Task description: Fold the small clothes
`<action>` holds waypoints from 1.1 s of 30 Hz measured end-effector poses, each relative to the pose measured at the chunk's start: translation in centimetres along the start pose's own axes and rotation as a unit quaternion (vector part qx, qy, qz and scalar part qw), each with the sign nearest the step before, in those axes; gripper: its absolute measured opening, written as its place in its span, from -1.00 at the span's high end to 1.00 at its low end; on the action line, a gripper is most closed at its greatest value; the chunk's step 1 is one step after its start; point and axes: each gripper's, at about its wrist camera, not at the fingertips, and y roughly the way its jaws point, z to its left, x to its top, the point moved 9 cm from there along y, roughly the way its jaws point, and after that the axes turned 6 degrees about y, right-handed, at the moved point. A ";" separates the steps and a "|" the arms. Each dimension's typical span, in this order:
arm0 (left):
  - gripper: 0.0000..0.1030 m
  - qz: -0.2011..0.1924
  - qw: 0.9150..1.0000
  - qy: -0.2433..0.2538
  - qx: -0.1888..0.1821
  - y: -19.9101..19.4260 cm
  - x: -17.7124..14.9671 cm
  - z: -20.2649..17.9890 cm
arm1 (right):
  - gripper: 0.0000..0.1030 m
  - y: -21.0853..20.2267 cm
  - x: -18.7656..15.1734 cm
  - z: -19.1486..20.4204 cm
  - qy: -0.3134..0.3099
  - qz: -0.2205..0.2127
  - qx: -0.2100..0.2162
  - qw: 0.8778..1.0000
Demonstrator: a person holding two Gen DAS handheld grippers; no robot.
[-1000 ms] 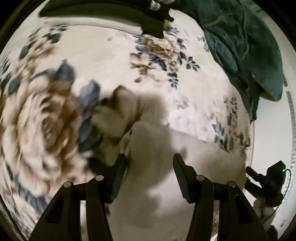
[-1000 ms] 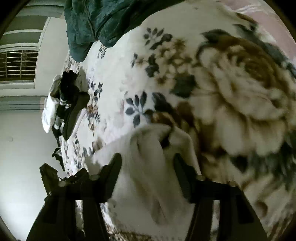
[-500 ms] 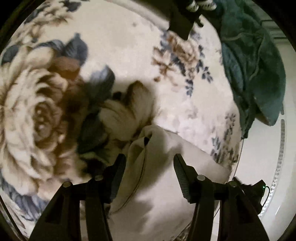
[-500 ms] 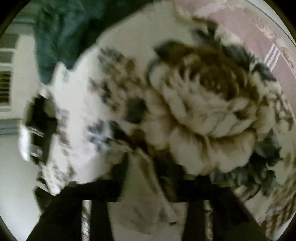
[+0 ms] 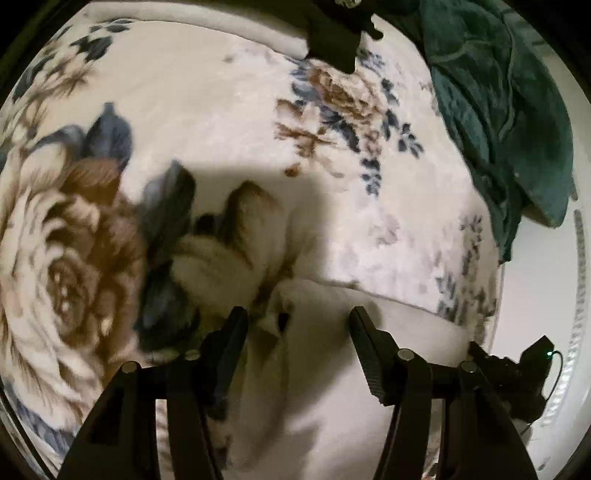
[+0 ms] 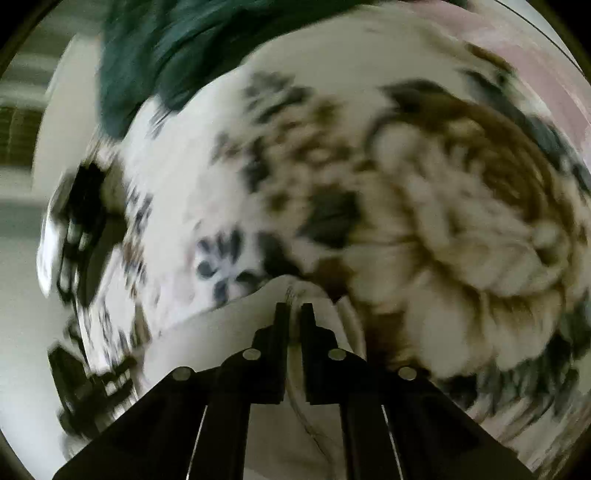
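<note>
Pinching a fold of the white garment (image 6: 236, 325), the right hand-held gripper (image 6: 293, 314) has its fingers together on the cloth. The left hand-held gripper (image 5: 297, 325) hangs over the same garment (image 5: 332, 369) with fingers apart, gripping nothing. The garment lies on the floral blanket (image 5: 221, 110) near its edge. A teal cloth (image 5: 498, 110) is heaped at the blanket's far edge, black items (image 5: 332, 33) beside it.
</note>
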 end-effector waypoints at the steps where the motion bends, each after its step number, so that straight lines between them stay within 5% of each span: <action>1: -0.07 0.009 1.000 0.000 0.003 0.6 -0.1 0.3 | 0.89 0.2 0.0 -0.7 0.010 0.004 -0.007 1.000; 5: -0.07 0.009 0.999 -0.038 -0.034 0.6 -0.5 1.1 | 0.78 0.9 -0.2 -0.9 0.017 0.035 -0.008 0.999; 9: -0.31 0.002 0.995 -0.051 -0.091 -0.8 -1.7 1.5 | -0.40 -0.9 0.4 -0.4 0.014 0.047 0.049 0.998; 10: -0.38 0.001 0.994 -0.051 -0.101 -0.7 -2.0 1.6 | -0.46 -1.0 0.2 -0.4 0.007 0.052 0.064 0.997; 16: -0.40 0.028 0.988 -0.034 -0.149 1.9 -2.7 0.1 | -0.47 3.7 -3.9 -1.7 -0.006 0.181 0.122 0.976; 18: -0.40 0.025 0.987 -0.021 -0.155 1.9 -2.3 -1.0 | -0.46 4.4 -4.6 -1.1 -0.009 0.181 0.142 0.973; 20: -0.25 0.012 0.988 -0.004 -0.152 1.6 -2.0 -1.8 | -0.06 4.6 -4.9 -0.5 -0.017 0.174 0.143 0.974; 21: -0.01 0.001 0.989 0.008 -0.148 1.3 -1.9 -2.3 | 0.26 4.7 -5.3 -0.2 -0.018 0.174 0.144 0.974; 22: 0.50 -0.001 0.991 0.018 -0.136 1.3 -1.9 -2.5 | 0.34 4.6 -5.3 -0.2 -0.018 0.171 0.142 0.975; 33: 0.63 -0.053 0.990 0.024 -0.126 -6.2 -0.3 -3.5 | 0.53 -1.1 -5.9 6.7 -0.065 0.127 0.132 0.981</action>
